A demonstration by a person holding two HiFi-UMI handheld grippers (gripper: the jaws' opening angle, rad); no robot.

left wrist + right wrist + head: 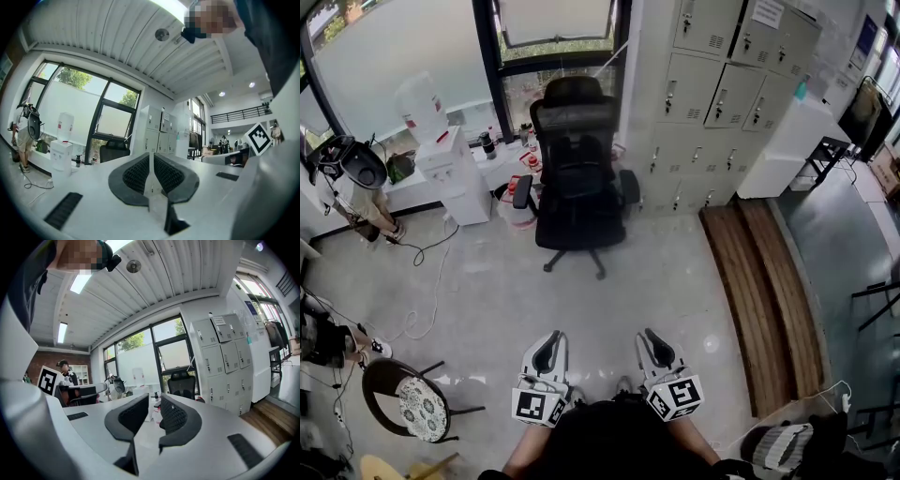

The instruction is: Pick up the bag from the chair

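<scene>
A black office chair [577, 178] stands at the far side of the floor, in front of the window. Something dark lies on its seat [581, 208], but I cannot tell a bag from the black upholstery. The chair also shows small in the left gripper view [114, 152] and the right gripper view [181, 383]. My left gripper [547, 349] is held low near my body, far from the chair, its pads pressed together [151, 161] with nothing between them. My right gripper [655, 345] hangs beside it, its pads a narrow gap apart [153, 409] and empty.
A white water dispenser [448, 164] stands left of the chair, and grey lockers [722, 89] right of it. A wooden bench [761, 291] runs along the right. A person [358, 192] stands at far left. Cables [427, 281] trail on the floor, near a round stool [414, 405].
</scene>
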